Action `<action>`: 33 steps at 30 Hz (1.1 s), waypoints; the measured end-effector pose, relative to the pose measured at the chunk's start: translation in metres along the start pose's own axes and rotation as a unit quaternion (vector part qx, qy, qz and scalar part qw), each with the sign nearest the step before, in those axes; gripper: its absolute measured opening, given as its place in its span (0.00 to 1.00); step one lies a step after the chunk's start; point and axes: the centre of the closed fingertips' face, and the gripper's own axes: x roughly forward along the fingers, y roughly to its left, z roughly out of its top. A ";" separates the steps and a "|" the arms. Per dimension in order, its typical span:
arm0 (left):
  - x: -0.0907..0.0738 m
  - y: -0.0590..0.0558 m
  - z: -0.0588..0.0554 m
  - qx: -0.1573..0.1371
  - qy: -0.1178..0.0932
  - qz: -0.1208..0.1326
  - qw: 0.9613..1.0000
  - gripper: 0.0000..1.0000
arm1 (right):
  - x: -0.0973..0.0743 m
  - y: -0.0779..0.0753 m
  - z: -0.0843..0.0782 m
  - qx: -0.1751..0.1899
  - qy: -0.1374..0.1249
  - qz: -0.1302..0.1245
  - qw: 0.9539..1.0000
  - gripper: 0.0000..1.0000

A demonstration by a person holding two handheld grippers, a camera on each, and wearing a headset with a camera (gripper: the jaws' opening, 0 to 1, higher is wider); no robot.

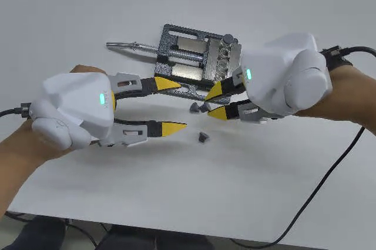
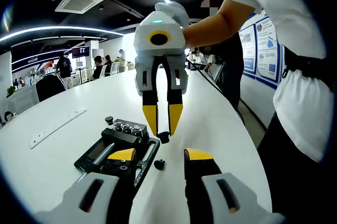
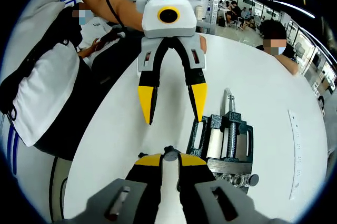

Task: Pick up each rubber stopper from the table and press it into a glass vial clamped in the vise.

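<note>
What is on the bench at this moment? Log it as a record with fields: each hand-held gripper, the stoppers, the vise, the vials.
left hand-held gripper: open, holding nothing
right hand-held gripper: shut on a rubber stopper, tips facing the left one
loose stopper: lying on the white table, near the left jaws
vise: on the table beyond both grippers
glass vials: a row clamped in the vise; cannot tell whether any is stoppered
</note>
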 end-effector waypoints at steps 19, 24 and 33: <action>0.021 0.006 0.010 0.015 -0.019 -0.013 1.000 0.26 | -0.017 -0.014 0.008 0.039 0.028 -0.023 0.999 0.11; 0.025 0.008 0.015 0.014 -0.026 -0.014 0.999 0.22 | -0.020 -0.015 0.010 0.044 0.034 -0.023 0.998 0.11; 0.030 0.014 0.021 0.016 -0.032 -0.007 0.999 0.16 | -0.022 -0.020 0.011 0.051 0.046 -0.025 0.997 0.11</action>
